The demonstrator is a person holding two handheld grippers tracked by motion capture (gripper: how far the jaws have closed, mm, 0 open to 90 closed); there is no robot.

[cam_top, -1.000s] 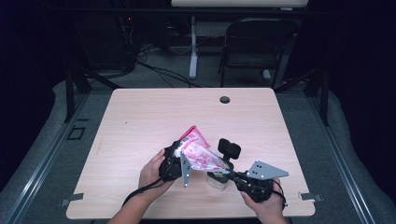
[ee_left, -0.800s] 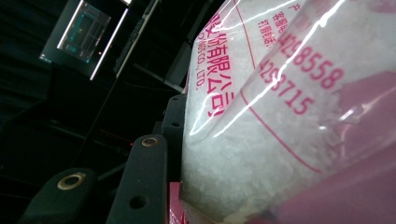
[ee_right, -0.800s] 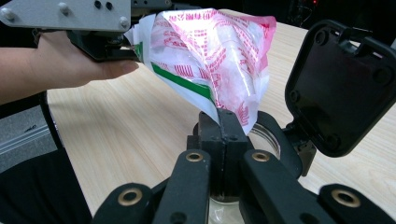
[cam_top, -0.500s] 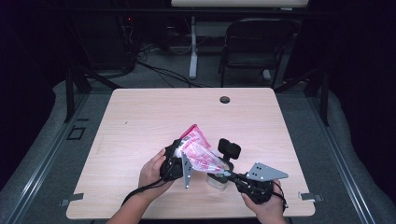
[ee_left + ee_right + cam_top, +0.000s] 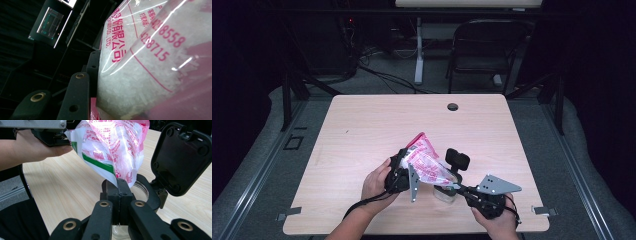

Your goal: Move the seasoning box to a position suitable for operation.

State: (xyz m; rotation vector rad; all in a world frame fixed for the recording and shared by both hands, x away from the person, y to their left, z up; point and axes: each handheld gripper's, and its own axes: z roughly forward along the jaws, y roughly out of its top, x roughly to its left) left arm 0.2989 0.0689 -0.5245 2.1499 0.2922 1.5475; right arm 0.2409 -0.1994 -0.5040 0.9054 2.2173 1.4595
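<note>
Clearly printed in pink on the clear plastic bag (image 5: 150,50): "CO., LTD.", the digits "8558" and "8715", and a run of Chinese characters cut short by a fold; green stripe along one edge, white grainy contents inside. Held tilted above the near middle of the table (image 5: 362,125) by the left gripper (image 5: 404,172), jaws clamped on the bag's upper end, lower corner hanging over the open glass jar (image 5: 140,191) with its black flip lid (image 5: 180,157) standing up. Right gripper (image 5: 120,192) closed on the jar's rim beside that corner; jar's lower body hidden behind the jaws, smaller print on the bag too blurred to read.
</note>
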